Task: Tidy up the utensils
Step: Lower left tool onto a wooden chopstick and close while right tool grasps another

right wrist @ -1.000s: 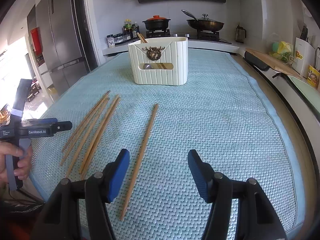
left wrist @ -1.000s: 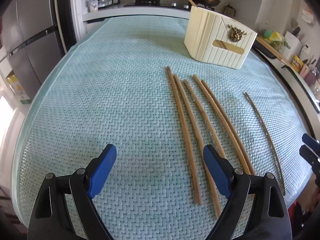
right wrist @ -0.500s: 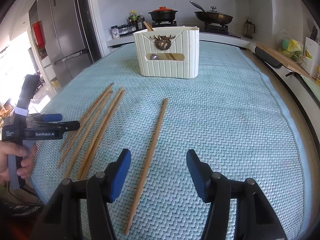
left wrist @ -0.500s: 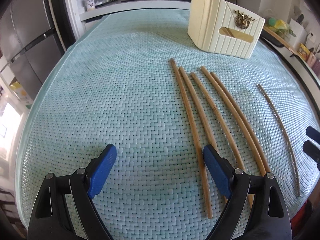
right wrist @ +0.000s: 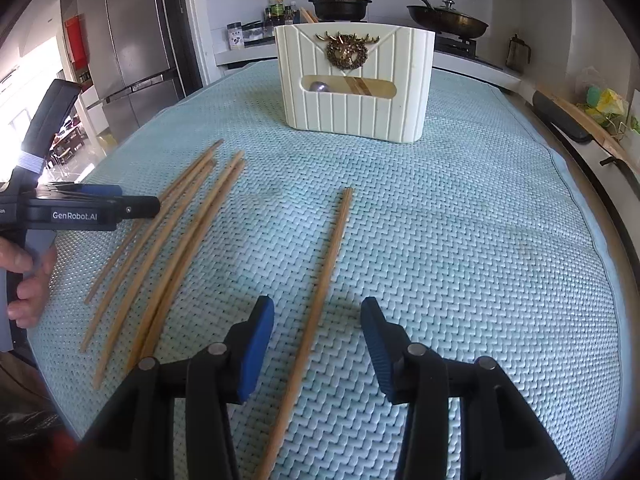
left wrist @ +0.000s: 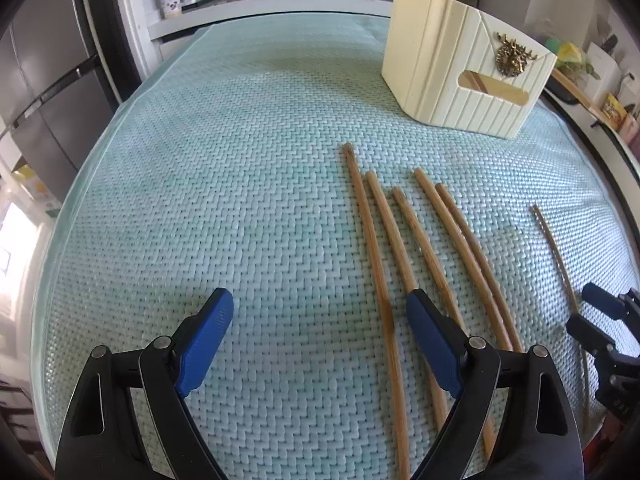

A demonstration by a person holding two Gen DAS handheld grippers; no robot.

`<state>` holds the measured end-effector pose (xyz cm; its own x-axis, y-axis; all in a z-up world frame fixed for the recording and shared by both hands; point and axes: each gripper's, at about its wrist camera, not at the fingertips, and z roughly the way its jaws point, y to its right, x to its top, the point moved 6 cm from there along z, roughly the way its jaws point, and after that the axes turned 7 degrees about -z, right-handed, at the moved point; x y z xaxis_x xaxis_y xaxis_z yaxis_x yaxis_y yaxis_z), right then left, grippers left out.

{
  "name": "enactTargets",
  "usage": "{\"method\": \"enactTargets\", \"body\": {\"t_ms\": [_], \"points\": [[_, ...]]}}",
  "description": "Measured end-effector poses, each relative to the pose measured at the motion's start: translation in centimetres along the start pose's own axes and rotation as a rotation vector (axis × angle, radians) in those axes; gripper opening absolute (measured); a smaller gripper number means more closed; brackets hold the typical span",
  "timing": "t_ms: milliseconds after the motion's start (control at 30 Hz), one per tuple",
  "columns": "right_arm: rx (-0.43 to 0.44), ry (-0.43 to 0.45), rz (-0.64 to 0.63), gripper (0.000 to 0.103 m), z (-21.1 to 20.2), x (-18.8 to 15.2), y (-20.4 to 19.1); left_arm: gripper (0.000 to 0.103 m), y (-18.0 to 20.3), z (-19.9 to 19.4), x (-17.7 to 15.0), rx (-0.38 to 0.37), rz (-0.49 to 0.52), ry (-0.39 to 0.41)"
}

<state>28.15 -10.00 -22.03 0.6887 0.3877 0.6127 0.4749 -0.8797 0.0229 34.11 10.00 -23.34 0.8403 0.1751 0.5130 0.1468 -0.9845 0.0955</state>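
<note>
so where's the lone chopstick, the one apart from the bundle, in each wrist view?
Left wrist: lone chopstick at far right, beside the right gripper.
Right wrist: bottom centre, running between the open fingers.
Shared landmark: cream utensil holder with gold deer emblem.

Right gripper point(right wrist: 318, 344) jaws apart, straddling lone chopstick point(right wrist: 320, 300) on mat point(right wrist: 460, 260).

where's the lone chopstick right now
In the right wrist view the lone chopstick lies on the mat between the right gripper's open jaws, apart from the five chopsticks on its left.
</note>
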Motion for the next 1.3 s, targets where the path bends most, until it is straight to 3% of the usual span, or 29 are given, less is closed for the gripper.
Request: {"method": "enactTargets", "body": {"t_ms": [267, 833, 1100, 1200, 1267, 1300], "points": [[-0.016, -0.054, -0.013, 0.045, 2.2, 2.5, 0.9, 0.084, -0.4, 2.1, 2.7, 0.022, -0.007, -0.022], [0.005, -0.082, 0.010, 0.045, 4.7, 5.2, 2.5, 0.082, -0.5, 5.4, 7.7, 0.026, 0.017, -0.059], [-0.005, -0.136, -0.017, 0.039, 6.3, 6.8, 1.8, 0.061, -0.4, 6.5, 9.9, 0.010, 0.043, -0.107], [-0.012, -0.139, -0.015, 0.037, 6.4, 7.0, 1.8, 0.041, -0.1, 6.5, 10.1, -0.005, 0.050, -0.122], [-0.018, -0.141, -0.011, 0.037, 6.8, 7.3, 1.9, 0.021, 0.3, 6.4, 10.0, -0.020, 0.053, -0.132], [-0.019, -0.143, -0.005, 0.036, 6.9, 7.4, 1.9, 0.019, 0.7, 6.2, 9.7, -0.024, 0.054, -0.134]]}}
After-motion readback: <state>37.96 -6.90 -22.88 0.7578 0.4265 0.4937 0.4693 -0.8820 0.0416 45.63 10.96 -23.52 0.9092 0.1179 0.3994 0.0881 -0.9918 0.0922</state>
